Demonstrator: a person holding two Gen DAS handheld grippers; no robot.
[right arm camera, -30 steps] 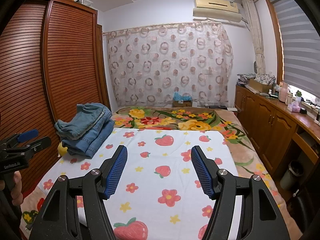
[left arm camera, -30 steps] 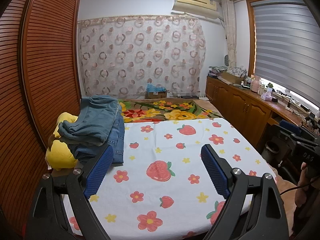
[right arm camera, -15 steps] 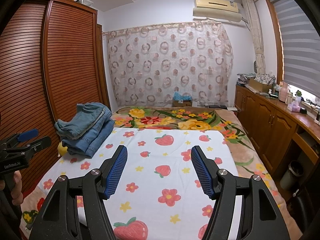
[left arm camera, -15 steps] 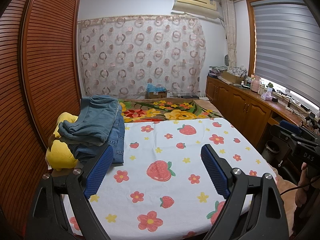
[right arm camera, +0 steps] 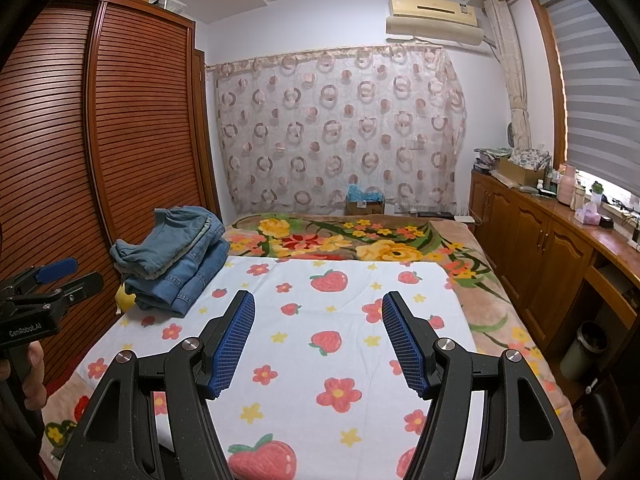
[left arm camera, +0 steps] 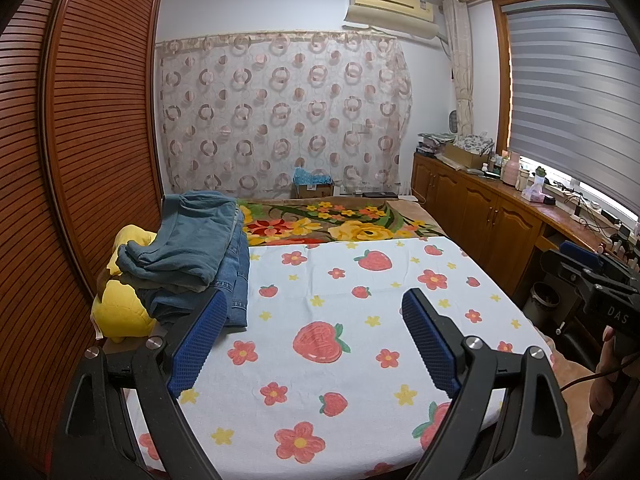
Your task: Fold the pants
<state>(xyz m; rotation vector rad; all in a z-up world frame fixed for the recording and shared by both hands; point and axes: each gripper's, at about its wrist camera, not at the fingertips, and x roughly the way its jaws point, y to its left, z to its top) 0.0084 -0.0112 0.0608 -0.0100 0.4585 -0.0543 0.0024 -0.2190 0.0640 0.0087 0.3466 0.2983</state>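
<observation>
Both hand-held grippers, left gripper (left arm camera: 314, 312) & right gripper (right arm camera: 318, 316), hover w/ jaws spread wide, nothing btwn them, over a strawberry-print sheet (left arm camera: 360, 344), while the pile of denim pants (left arm camera: 192, 248) lies ahead-left of each, atop a yellow cushion (left arm camera: 120, 312).

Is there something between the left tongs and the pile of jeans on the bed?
Nothing visible. The left tongs are open above the strawberry sheet, and the pile of jeans lies just ahead at their left, partly resting on a yellow cushion.
</observation>
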